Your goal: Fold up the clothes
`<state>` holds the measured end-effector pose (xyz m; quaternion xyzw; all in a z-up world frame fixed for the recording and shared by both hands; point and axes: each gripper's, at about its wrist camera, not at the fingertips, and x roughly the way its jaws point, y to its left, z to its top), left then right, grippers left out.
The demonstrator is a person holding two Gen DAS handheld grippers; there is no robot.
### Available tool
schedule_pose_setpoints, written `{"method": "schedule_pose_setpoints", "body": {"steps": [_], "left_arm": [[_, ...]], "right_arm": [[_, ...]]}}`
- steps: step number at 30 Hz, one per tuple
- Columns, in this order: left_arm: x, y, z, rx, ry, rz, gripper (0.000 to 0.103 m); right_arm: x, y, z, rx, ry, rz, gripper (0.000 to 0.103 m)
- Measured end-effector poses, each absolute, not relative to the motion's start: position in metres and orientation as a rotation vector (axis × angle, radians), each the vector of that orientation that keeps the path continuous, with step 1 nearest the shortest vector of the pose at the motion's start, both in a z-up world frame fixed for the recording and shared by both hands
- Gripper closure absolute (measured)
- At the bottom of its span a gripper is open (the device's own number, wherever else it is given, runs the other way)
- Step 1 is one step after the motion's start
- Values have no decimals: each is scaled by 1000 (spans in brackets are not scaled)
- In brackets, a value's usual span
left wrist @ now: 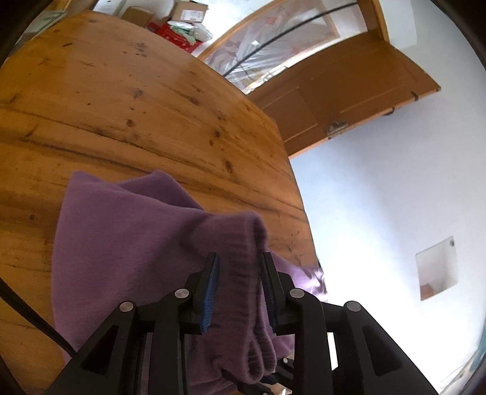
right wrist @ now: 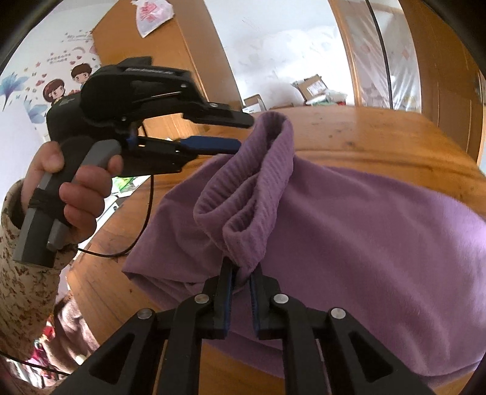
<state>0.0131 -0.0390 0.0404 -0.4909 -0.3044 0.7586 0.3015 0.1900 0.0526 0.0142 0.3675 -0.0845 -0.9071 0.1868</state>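
Garment: a purple knitted garment [right wrist: 364, 231] lies bunched on a round wooden table [left wrist: 127, 100], near the table's edge; its ribbed cuff [right wrist: 252, 194] is lifted off the heap, folded double and stretched between the two grippers.
Left gripper: the left gripper [left wrist: 240, 267] has the ribbed cuff [left wrist: 243, 243] between its blue-padded fingers [left wrist: 211, 282]; the jaws stand apart, with daylight between pads and cloth, so the cuff hangs between them rather than being pinched.
Right gripper: the right gripper [right wrist: 241, 273] is nearly closed and nips the low end of the cuff at its fingertips.
Hand: a hand [right wrist: 66, 188] in a speckled sleeve [right wrist: 21, 273] grips the left gripper's [right wrist: 240, 133] grey handle.
Around: a thin black cable [right wrist: 142, 224] trails from the left gripper over the table edge; cardboard boxes [left wrist: 182, 15] and a red crate [left wrist: 176, 38] stand on the floor beyond the table; a wooden door [left wrist: 349, 100] stands ajar against a white wall.
In the way: the lifted cuff hides the cloth right behind it in both views.
Only left wrist view: the open door, a small square recess [left wrist: 437, 267] in the white wall, and the gap between the left pads and the cuff.
Only right wrist view: the left gripper from the side with the hand on it, cartoon wall stickers [right wrist: 57, 88], a plastic bag [right wrist: 152, 13] hanging on a wooden cabinet, and the wide spread of the garment to the right.
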Motion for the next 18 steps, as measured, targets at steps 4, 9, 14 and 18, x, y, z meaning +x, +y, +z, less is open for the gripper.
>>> {"method": "schedule_pose_setpoints", "body": {"steps": [4, 9, 14, 18], "left_arm": [[16, -48, 40, -1295, -829, 2029, 74], [23, -69, 34, -1286, -882, 2064, 74], [32, -98, 24, -1270, -976, 2099, 74], [41, -110, 16, -1279, -1019, 2108, 74]], "right_arm": [[192, 58, 13, 1036, -272, -2546, 90], [198, 72, 16, 1010, -342, -2547, 69], [210, 93, 33, 900, -422, -2580, 49], [190, 103, 37, 940, -458, -2565, 44]]}}
